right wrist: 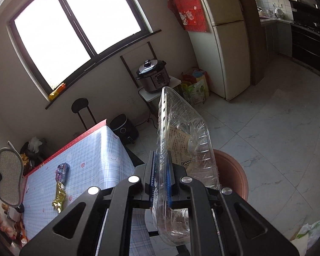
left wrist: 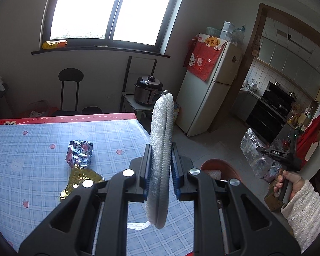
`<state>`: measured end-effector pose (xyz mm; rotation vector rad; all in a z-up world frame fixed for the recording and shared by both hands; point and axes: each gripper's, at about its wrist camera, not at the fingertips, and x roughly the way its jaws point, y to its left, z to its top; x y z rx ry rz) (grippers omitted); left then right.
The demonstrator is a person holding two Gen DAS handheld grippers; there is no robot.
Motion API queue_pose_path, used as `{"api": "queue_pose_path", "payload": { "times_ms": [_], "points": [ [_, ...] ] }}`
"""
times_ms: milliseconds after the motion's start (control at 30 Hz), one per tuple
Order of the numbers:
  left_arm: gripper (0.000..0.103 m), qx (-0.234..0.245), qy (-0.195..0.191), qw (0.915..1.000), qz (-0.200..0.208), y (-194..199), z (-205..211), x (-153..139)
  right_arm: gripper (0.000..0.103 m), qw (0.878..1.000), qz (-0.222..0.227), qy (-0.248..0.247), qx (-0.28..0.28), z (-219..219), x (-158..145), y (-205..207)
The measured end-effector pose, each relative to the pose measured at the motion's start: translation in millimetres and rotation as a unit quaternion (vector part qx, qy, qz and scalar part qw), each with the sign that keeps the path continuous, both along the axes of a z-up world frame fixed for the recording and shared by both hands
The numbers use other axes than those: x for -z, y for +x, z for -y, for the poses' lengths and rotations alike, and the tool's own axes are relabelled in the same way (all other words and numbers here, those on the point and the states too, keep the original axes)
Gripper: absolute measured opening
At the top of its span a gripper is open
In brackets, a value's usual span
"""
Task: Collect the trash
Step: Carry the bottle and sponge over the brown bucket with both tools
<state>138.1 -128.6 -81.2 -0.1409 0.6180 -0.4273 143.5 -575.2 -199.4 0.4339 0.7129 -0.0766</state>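
Note:
My left gripper point(left wrist: 161, 149) is shut on a grey oval padded cloth point(left wrist: 162, 125), which stands upright between the jaws over the table's right edge. A crumpled dark snack wrapper point(left wrist: 80, 153) and a gold foil wrapper point(left wrist: 81, 179) lie on the blue checked tablecloth point(left wrist: 32, 149). My right gripper point(right wrist: 161, 153) is shut on the rim of a clear plastic tray point(right wrist: 181, 128) with a paper label inside. Just below and to the right of the tray stands a round brown bin point(right wrist: 230, 170). In the left wrist view the bin point(left wrist: 219, 165) sits beside the table, and a hand in a white sleeve holds the tray point(left wrist: 253, 155).
A fridge point(left wrist: 211, 89) with a red cloth stands at the back right, with a pressure cooker point(left wrist: 148, 89) on a small stand beside it. A black chair point(left wrist: 70, 89) is behind the table. An air fryer point(right wrist: 123, 131) and bags point(right wrist: 194, 87) sit on the pale tiled floor.

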Motion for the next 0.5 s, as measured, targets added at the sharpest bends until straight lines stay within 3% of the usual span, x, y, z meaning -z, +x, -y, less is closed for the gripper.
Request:
{"api": "queue_pose_path", "payload": {
  "times_ms": [33,67,100,200,267,367,500],
  "points": [
    [0.020,0.001,0.001,1.0000,0.000,-0.2,1.8,-0.3,0.013,1.000,-0.005,-0.001,-0.002,-0.2,1.4,2.5],
    [0.020,0.002,0.002,1.0000,0.001,0.1,1.8,-1.1,0.020,1.000,-0.007,-0.002,-0.003,-0.1,2.3,3.6],
    [0.020,0.004,0.002,1.0000,0.001,0.9,2.2,-2.0,0.036,1.000,-0.008,-0.005,0.001,-0.5,2.5,3.4],
    [0.020,0.010,0.005,0.9999,0.002,2.6,7.4,-3.9,0.063,1.000,0.008,-0.012,0.006,-0.2,-2.9,-0.8],
    [0.020,0.016,0.007,0.9998,0.003,3.1,10.6,-4.9,0.070,1.000,0.014,-0.020,0.012,-0.2,-6.9,-3.8],
    [0.020,0.026,0.007,0.9996,0.004,5.0,14.0,-6.0,0.073,0.999,0.020,-0.021,0.019,2.8,-16.5,-9.7],
    [0.020,0.042,0.003,0.9991,0.004,9.1,20.9,-8.4,0.094,0.997,0.046,-0.038,0.049,5.3,-39.0,-26.3]
  ]
}}
